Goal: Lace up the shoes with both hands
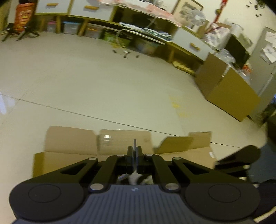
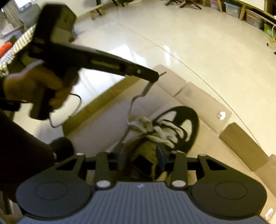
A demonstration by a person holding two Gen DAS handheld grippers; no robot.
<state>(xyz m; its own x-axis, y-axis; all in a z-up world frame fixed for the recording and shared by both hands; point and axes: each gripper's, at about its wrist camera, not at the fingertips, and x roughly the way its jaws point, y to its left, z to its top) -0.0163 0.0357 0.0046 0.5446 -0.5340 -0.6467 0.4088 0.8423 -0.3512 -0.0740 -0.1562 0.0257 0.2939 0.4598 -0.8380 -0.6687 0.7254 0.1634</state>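
Jaws of the left gripper (image 1: 135, 156) stand pressed together on the white shoelace (image 2: 138, 98), whose stiff tip (image 1: 134, 143) pokes out beyond the fingertips; jaws of the right gripper (image 2: 142, 155) stand apart, straddling the heel end of the shoe (image 2: 165, 131) without visibly pressing on it. No earlier view is available to judge their motion.

Landmark: the shoe, a black-soled trainer with white lacing, lying on a flattened sheet of cardboard (image 2: 107, 120). From the shoe's upper eyelets the shoelace rises in a kinked line up and to the left, ending at the left gripper's tip. A hand (image 2: 34, 86) grips the left gripper's handle, up and left of the shoe; a thin black cable (image 2: 75, 106) loops below that hand.

Surface and room: the cardboard, with its flaps folded outward, rests on a pale glossy tiled floor (image 1: 86, 77). Far beyond the shoe, a long yellow-framed cabinet (image 1: 96, 10) with white doors lines the wall, with storage bins (image 1: 70, 27) beneath it and a small white fan (image 1: 198, 17) on top. A brown box (image 1: 227, 89) stands at the cabinet's end.

Limits: both views are motion-blurred. In the left wrist view the shoe is almost wholly hidden behind the gripper body. The shoe's heel is cut off by the right gripper's linkage, and which eyelet the lace leaves cannot be made out.
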